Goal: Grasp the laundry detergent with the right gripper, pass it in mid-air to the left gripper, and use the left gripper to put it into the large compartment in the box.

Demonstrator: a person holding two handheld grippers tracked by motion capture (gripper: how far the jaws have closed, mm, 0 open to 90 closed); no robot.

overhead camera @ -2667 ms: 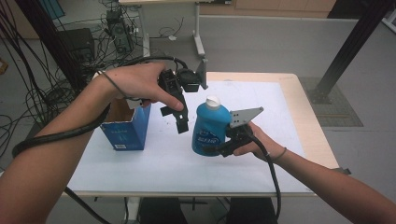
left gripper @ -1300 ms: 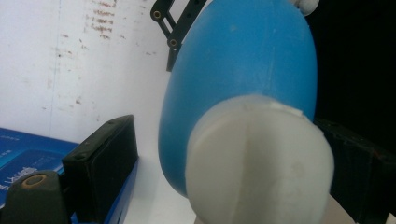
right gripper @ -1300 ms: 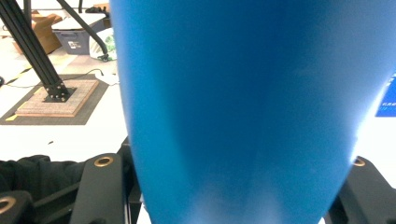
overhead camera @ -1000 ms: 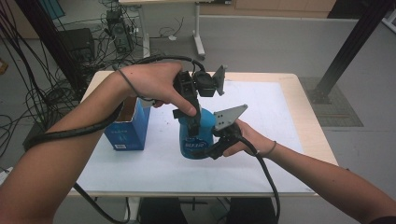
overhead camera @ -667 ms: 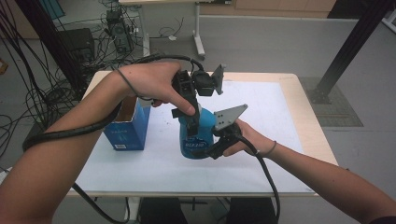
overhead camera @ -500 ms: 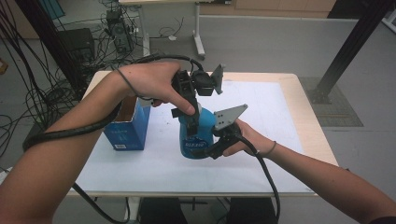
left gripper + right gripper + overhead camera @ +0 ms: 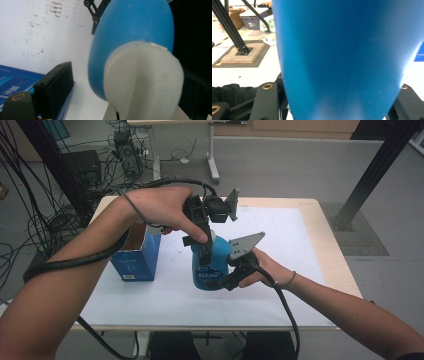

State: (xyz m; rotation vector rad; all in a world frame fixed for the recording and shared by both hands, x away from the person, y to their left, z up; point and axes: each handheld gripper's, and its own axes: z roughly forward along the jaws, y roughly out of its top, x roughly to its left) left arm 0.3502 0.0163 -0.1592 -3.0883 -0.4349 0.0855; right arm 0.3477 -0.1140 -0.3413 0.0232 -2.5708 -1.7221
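Note:
A blue bottle (image 7: 214, 265) stands upright on the white table top (image 7: 300, 250). My right gripper (image 7: 222, 281) comes in from the right and is shut on the bottle's lower body; in the right gripper view the blue wall (image 7: 342, 50) sits between both jaws. My left gripper (image 7: 204, 251) reaches down from above over the bottle's top. In the left gripper view the white cap (image 7: 142, 82) lies between its jaws. The left jaw stands a little apart from the cap, so this gripper is open.
An open blue cardboard box (image 7: 135, 260) stands left of the bottle, under my left forearm. The table's right edge (image 7: 340, 265) is bare wood. Cables (image 7: 30, 230) and a black post (image 7: 370, 175) are on the floor beyond the table.
Since the earliest frame the left gripper has come over the bottle's cap, and the bottle with the right gripper has shifted slightly left. Over the last second nothing has moved.

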